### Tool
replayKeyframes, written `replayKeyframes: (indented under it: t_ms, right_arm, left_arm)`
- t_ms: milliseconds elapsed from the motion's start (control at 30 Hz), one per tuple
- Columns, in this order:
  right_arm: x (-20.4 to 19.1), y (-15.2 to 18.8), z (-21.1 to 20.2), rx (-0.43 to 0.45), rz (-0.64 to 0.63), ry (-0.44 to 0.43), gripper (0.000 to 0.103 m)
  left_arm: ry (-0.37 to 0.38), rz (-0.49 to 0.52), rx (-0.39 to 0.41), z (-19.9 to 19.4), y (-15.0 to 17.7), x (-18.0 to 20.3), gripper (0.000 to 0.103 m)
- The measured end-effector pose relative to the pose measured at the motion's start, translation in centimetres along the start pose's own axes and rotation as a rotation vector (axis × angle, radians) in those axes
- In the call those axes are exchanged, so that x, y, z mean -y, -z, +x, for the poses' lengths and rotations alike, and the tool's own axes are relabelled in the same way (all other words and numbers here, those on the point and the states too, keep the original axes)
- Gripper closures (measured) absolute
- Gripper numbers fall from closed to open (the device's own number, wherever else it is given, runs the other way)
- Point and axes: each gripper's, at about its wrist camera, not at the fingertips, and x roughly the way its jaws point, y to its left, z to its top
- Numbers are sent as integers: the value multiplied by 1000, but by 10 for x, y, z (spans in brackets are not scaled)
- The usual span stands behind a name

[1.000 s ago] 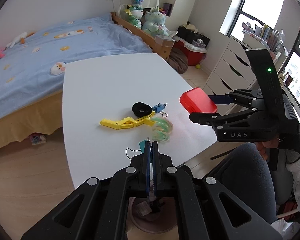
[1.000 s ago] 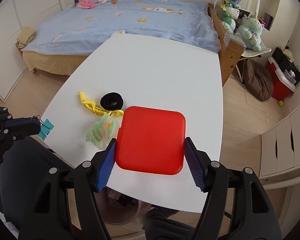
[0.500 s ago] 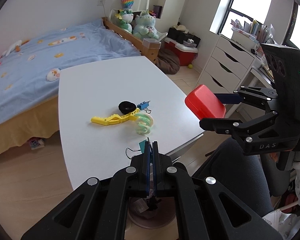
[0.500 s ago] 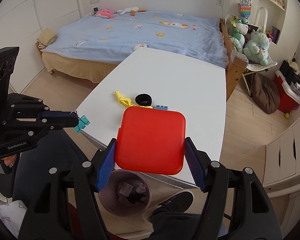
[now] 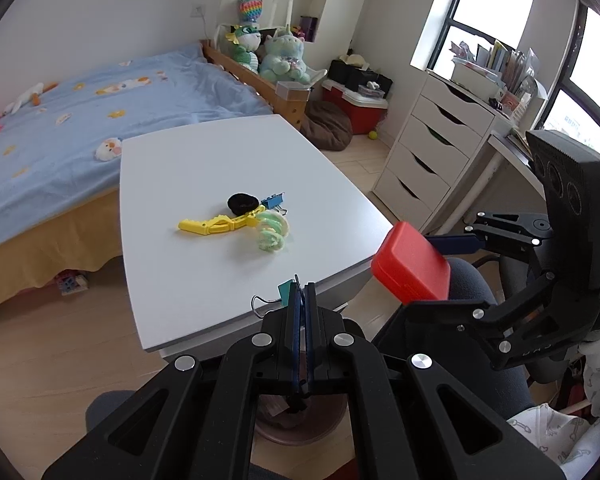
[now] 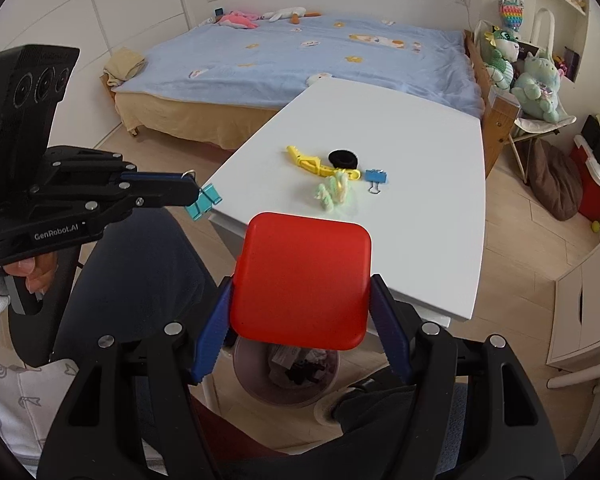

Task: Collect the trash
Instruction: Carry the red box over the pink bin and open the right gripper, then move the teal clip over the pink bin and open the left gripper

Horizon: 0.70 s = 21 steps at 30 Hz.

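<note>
Red box [image 6: 302,276] clamped in right hand-held gripper [image 6: 300,320], now pulling back off desk [image 6: 420,152]; bin [image 6: 260,384] at 6 o'clock. Left hand-held gripper [image 6: 192,194] pinching teal clip [image 6: 204,202]. Drop coming next, likely.

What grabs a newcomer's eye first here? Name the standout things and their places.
The flat red plastic box, clamped in the right gripper above the pink waste bin on the floor. Next, the teal binder clip pinched in the left gripper, off the white table's near edge.
</note>
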Motion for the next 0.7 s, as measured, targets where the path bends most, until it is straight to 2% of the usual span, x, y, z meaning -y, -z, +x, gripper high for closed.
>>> replayKeyframes:
  t_ms: [267,333,367,400,700]
  right_arm:
    - [-12,11,7,-32,-13,-51,36]
    - [-14,12,7,-37,-20,-50,26]
    - [-13,11,7,-33,-17,-47,15]
    - [-12,10,7,-25,-11,-39,12]
    - [6,8,-2,6,55,27,8]
  left_arm:
    - [0,-6,-3,-2,7,-3,102]
    - [0,-8,-4,-1,8,-3,102]
    - [1,-8,-5,-1,8,-3,102]
    - [2,-6,-5,-1,9,-3,102]
    - [24,9,-19,2,10,2,102]
